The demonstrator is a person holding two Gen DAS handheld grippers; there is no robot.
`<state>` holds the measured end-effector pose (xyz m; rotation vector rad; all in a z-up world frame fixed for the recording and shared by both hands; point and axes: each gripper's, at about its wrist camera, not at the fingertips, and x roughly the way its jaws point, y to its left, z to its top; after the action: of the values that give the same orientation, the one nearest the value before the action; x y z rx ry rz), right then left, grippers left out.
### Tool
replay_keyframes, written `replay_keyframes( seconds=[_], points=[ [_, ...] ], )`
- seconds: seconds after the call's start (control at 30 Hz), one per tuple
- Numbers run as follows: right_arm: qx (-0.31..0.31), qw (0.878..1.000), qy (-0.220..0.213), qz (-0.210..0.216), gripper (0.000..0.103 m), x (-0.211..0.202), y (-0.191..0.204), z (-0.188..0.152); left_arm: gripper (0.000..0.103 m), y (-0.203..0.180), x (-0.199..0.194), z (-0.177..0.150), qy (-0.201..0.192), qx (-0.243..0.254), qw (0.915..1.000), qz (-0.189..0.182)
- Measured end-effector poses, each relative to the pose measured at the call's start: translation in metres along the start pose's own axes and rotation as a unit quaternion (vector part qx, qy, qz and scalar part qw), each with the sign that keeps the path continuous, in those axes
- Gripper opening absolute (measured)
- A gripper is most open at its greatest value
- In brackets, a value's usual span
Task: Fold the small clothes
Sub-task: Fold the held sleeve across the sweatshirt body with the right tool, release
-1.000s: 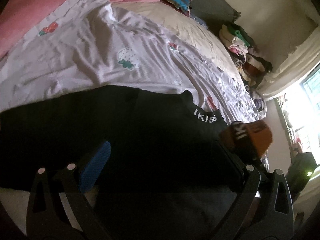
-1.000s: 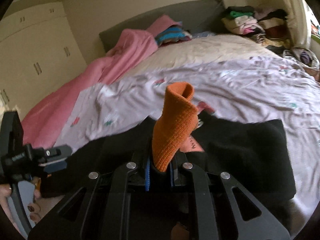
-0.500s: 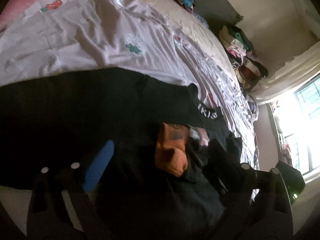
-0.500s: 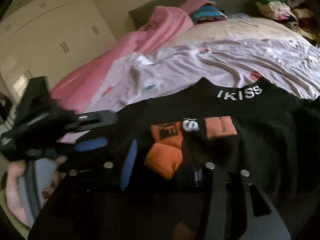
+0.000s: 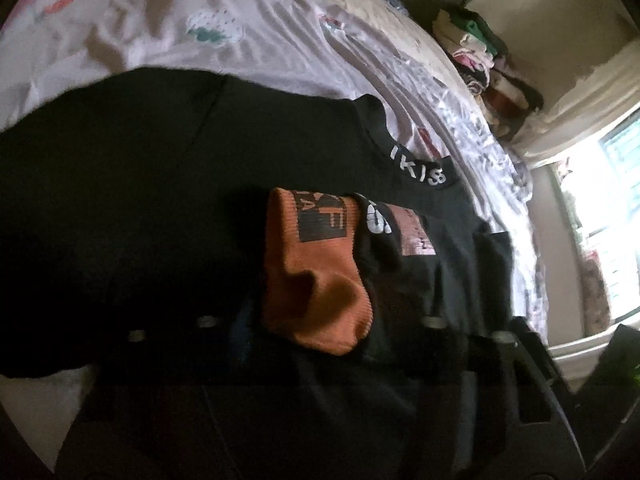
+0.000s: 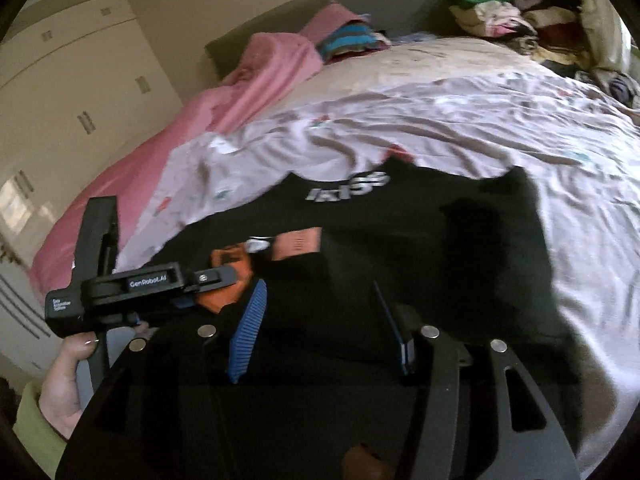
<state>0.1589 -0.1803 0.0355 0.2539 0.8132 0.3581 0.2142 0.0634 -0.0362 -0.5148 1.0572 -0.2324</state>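
Bed [image 6: 500,136] first: your black top [image 5: 160,208] lies flat across it, orange sock [image 5: 316,280] on top. Left gripper [image 6: 224,280] has been closing around the sock's cuff; can't tell if it's pinching. Right gripper [image 6: 320,324] just spread, empty. Sock's soft, floppy; grab the cuff.

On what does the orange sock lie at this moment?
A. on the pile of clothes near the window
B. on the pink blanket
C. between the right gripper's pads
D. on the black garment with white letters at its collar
D: the orange sock rests on the black garment, and black cloth surrounds it.
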Motion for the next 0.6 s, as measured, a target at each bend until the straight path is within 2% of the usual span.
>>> replay_keyframes(
  seconds=[0.03,0.13,0.27,0.37,0.6],
  points=[
    [0.003,1.0,0.001,-0.006,0.053,-0.001,-0.005,0.0,0.011,-0.001,-0.001,0.0,-0.005,-0.003,0.9998,-0.018],
    [0.014,1.0,-0.002,-0.027,0.053,-0.006,-0.023,-0.002,0.009,-0.01,-0.021,0.0,-0.041,0.012,0.9986,-0.03],
    [0.026,0.998,-0.008,-0.048,0.053,-0.009,-0.039,-0.001,0.008,-0.019,-0.048,0.005,-0.07,0.031,0.9962,-0.043],
    [0.029,0.998,-0.006,-0.064,0.053,-0.007,-0.045,0.0,0.007,-0.016,-0.059,0.006,-0.083,0.039,0.9956,-0.019],
    [0.027,0.996,0.024,-0.082,0.053,0.01,-0.048,-0.006,0.001,0.012,-0.049,-0.005,-0.069,0.022,0.9972,0.017]
  ],
)
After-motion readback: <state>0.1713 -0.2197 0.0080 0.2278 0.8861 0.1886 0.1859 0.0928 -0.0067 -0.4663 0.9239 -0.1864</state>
